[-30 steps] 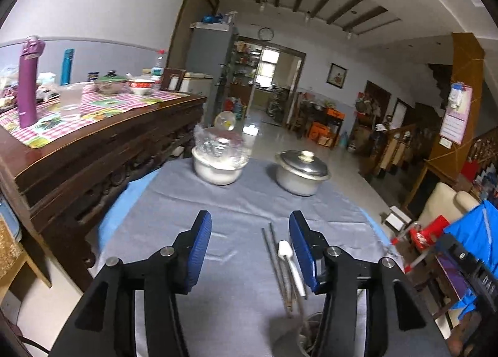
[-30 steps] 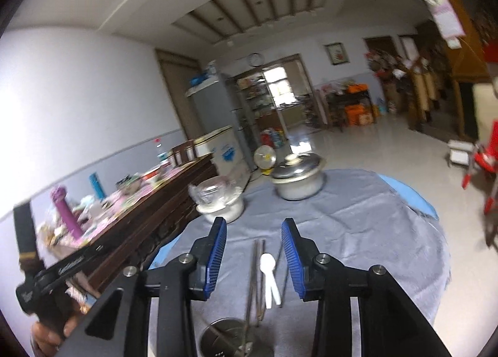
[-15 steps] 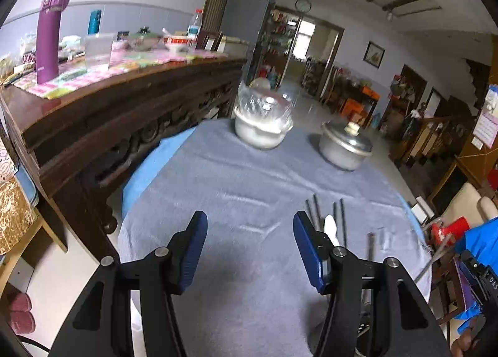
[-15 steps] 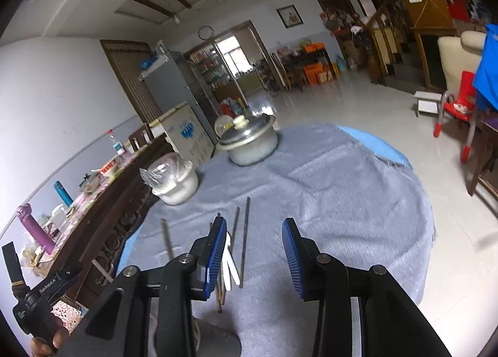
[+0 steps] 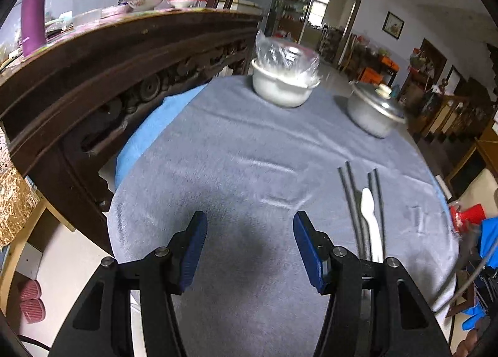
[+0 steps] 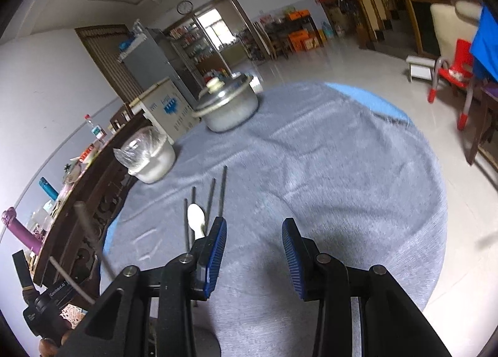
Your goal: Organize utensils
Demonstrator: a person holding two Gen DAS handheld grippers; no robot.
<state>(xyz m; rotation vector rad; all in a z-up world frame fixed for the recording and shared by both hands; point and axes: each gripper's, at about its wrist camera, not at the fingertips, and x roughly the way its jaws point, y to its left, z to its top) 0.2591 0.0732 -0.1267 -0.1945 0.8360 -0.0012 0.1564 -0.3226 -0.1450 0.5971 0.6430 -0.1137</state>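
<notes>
Four chopsticks (image 5: 351,198) (image 6: 218,198) lie on the grey cloth (image 5: 236,170) (image 6: 342,176) as two rough pairs, pointing toward the far pots. A white spoon (image 5: 370,217) (image 6: 196,220) lies between the pairs, roughly parallel to them. In the left wrist view they sit just right of the left gripper (image 5: 249,245), their near ends hidden behind its right finger; in the right wrist view they sit just left of the right gripper (image 6: 253,251), passing behind its left finger.

Both grippers have their jaws spread wide with nothing between the blue pads, each hovering over bare cloth above a soft shadow.

Farther back on the cloth stand a white pot (image 5: 281,89) (image 6: 152,161) covered with clear plastic and a lidded steel pot (image 5: 373,114) (image 6: 228,108), set apart from each other. A dark carved sideboard (image 5: 93,77) (image 6: 90,201) runs along the table's left side, carrying a purple bottle (image 5: 34,11) (image 6: 18,229), bowls and containers. Beyond the table's right side stands a red chair (image 6: 451,74).
</notes>
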